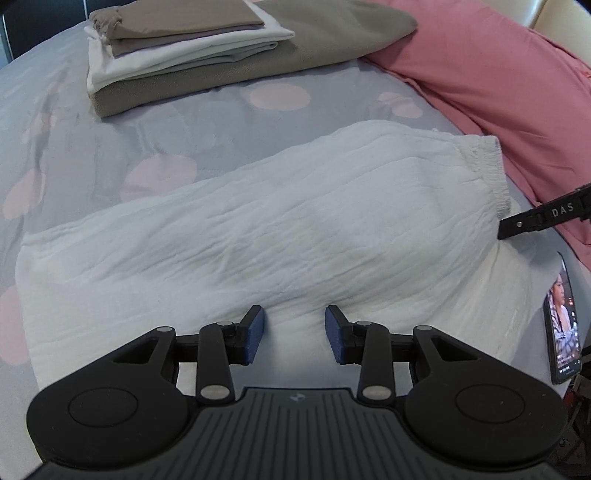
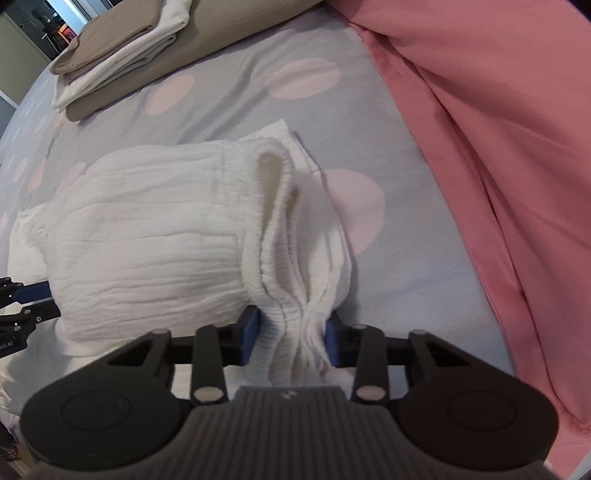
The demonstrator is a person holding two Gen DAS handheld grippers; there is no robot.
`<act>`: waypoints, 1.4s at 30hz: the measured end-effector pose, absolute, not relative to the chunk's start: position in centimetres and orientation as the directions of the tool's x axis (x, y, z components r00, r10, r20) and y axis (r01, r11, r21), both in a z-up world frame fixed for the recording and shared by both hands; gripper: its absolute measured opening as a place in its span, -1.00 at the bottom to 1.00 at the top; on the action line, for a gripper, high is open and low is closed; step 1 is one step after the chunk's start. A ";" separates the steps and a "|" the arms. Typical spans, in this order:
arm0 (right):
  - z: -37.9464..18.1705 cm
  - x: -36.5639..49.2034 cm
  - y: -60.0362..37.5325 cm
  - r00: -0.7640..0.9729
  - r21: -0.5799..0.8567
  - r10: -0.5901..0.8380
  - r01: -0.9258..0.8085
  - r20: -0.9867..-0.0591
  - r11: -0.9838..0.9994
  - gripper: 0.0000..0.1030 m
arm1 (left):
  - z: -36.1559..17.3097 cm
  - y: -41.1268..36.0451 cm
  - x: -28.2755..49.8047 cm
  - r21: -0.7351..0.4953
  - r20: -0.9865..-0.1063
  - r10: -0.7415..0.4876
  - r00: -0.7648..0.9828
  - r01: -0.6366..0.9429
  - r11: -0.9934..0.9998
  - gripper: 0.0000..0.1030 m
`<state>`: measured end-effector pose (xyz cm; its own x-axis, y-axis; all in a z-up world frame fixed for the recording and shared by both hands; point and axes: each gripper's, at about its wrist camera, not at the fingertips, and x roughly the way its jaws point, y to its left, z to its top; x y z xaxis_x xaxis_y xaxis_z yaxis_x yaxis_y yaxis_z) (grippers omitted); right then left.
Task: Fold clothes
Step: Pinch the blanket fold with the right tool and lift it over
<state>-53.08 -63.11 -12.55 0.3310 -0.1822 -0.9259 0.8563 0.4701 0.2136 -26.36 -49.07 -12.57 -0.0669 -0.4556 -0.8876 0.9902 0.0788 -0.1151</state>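
One white garment (image 1: 258,229), two grippers, three folded clothes (image 1: 192,48)

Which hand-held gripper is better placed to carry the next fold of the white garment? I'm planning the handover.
Right. The right hand-held gripper has the bunched elastic waistband of the white garment between its pads, while the left hand-held gripper is open with nothing between them.

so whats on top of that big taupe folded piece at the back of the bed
A folded white garment lies on the taupe folded piece, and a smaller folded brown garment sits on top of that. Anything tucked between the layers is covered and cannot be seen.
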 end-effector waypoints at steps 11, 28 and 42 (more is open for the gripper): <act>-8.1 -52.0 -61.5 0.411 0.272 -0.201 0.828 -0.889 0.490 -0.57 | -12.5 -49.1 -26.7 -0.092 -0.891 -0.450 -0.059 0.994 0.052 -0.35; 5.6 -43.6 -55.0 0.654 0.440 -0.189 0.666 -0.732 0.603 -0.58 | -11.1 -48.0 -24.8 -0.108 -0.866 -0.491 -0.096 0.994 -0.002 -0.35; 3.1 -30.6 -48.5 0.669 0.459 -0.023 0.534 -0.743 0.710 -0.58 | -4.2 -38.2 -13.2 -0.082 -0.820 -0.572 0.010 0.987 0.135 -0.34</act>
